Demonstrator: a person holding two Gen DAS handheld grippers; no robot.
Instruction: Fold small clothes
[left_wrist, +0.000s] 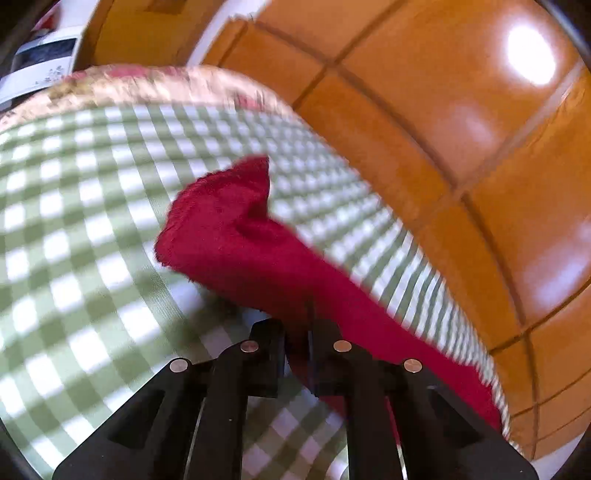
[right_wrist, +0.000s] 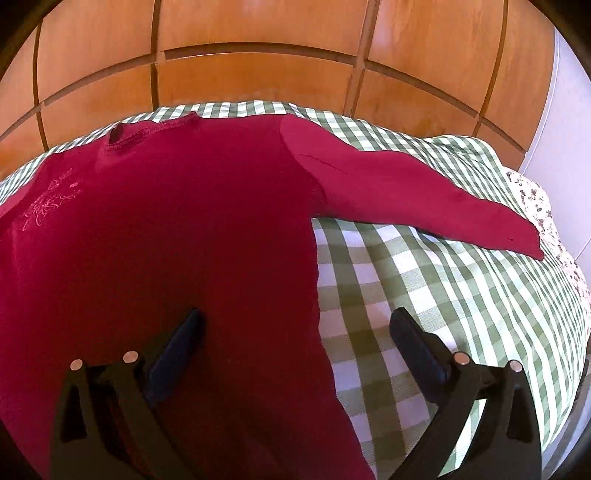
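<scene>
While the red sweater (right_wrist: 192, 229) lies flat on the checked bed (right_wrist: 424, 295), the left hand-held gripper (left_wrist: 297, 332) pinches its sleeve (left_wrist: 240, 236); the right hand-held gripper (right_wrist: 295, 325) is spread wide over the hem.

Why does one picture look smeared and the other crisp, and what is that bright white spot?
Left wrist view: motion blur smears the checked cloth and red garment; the white spot is glare on the glossy wood panels. Right wrist view: sharp, evenly lit, but the fisheye lens bends the panel seams into curves, and the garment darkens toward the bottom.
</scene>
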